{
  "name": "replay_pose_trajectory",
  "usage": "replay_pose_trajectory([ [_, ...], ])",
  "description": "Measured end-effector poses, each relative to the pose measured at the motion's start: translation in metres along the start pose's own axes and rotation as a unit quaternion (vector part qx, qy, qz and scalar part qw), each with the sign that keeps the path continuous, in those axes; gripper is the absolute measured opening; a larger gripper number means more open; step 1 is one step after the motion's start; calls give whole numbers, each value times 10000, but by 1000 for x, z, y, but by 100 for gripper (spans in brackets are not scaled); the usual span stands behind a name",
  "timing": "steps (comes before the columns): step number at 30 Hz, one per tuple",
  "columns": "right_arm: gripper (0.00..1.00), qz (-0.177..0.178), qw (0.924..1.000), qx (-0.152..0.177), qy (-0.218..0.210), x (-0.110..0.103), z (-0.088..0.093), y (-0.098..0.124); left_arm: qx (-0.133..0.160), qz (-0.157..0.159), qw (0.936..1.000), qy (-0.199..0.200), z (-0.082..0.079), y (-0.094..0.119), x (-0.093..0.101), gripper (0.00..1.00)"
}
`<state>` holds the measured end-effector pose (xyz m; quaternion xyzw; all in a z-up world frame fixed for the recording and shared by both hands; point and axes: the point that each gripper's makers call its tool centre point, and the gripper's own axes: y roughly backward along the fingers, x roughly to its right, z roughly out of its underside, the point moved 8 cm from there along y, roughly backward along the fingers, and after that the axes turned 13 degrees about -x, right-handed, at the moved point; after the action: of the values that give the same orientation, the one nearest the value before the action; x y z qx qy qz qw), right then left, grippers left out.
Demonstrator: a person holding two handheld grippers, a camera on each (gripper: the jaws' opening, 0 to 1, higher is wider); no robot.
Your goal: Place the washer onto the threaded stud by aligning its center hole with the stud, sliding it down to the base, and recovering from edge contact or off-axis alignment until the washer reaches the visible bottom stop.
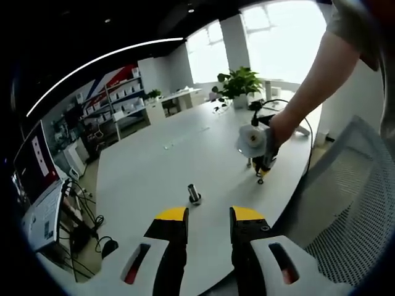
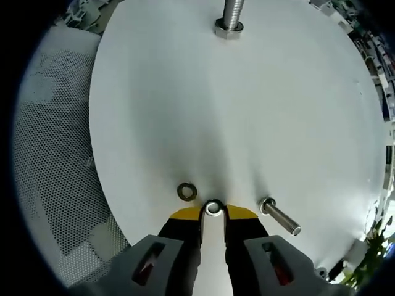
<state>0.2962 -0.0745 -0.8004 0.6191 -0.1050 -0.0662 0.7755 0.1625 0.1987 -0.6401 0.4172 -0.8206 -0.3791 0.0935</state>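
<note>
In the left gripper view the threaded stud point(image 1: 194, 193) stands upright on the white table point(image 1: 154, 166), just beyond my left gripper point(image 1: 209, 214), which is open with nothing between its jaws. Further right a person's hand holds my right gripper point(image 1: 261, 161) pointing down at the table. In the right gripper view my right gripper point(image 2: 213, 211) is low over the table point(image 2: 185, 111) with its yellow tips closed on a small silver washer point(image 2: 213, 208). The stud point(image 2: 229, 17) with its hex base stands far ahead at the top of that view.
A second, darker washer point(image 2: 187, 192) lies on the table just left of the right gripper's tips, and a loose bolt point(image 2: 279, 217) lies to their right. A mesh chair point(image 2: 55, 166) borders the table edge. A potted plant point(image 1: 239, 83) stands at the table's far end.
</note>
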Motion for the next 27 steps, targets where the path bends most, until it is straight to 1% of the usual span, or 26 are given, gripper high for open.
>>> replay_pose_trajectory([
  [1, 15, 1, 10000, 36, 3, -1, 2, 1, 0, 0, 10000, 8, 0, 0, 0, 25],
  [4, 15, -149, 9997, 123, -130, 4, 3, 0, 15, -1, 10000, 1, 0, 0, 0, 25],
  [6, 15, -110, 9998, 107, -130, 2, 2, 0, -28, -8, 10000, -33, 0, 0, 1, 25],
  [7, 15, 45, 9999, 93, -91, -2, 2, 0, -26, -7, 10000, -36, 0, 0, 1, 25],
  [9, 14, 469, 9985, 125, 256, -7, 0, 1, -39, 4, 10000, -26, 0, -1, 1, 25],
  [11, 14, 625, 9976, 123, 280, -11, 1, 1, -39, -9, 10000, -27, 1, -1, 0, 25],
  [13, 14, 562, 9981, 177, 170, -9, 2, 0, -27, 7, 10000, -12, 0, -1, 0, 25],
  [14, 14, 461, 9986, 244, 72, -7, 3, 0, -34, 8, 10000, -14, 1, -1, 0, 25],
  [15, 14, 186, 9991, 353, -173, -4, 5, 0, -46, 3, 10000, -28, 1, -1, 0, 25],
  [17, 14, -148, 9971, 547, -517, 2, 8, 0, -37, -3, 10000, -20, 0, -1, 0, 25],
  [19, 14, -421, 9934, 876, -603, 8, 13, -2, -56, -29, 10000, 4, 1, -1, -1, 25],
  [20, 14, -487, 9918, 937, -716, 8, 15, -2, -37, -27, 10000, 28, 1, 0, -1, 25],
  [22, 14, -561, 9895, 1048, -821, 8, 17, -2, -27, -42, 10000, 27, 1, 0, -1, 25],
  [25, 14, -436, 9910, 1050, -704, 6, 16, -3, -40, -33, 10000, 13, 1, 0, -1, 25],
  [27, 14, -422, 9914, 1035, -680, 7, 15, -4, -28, -41, 10000, 15, 1, 0, -2, 25],
])
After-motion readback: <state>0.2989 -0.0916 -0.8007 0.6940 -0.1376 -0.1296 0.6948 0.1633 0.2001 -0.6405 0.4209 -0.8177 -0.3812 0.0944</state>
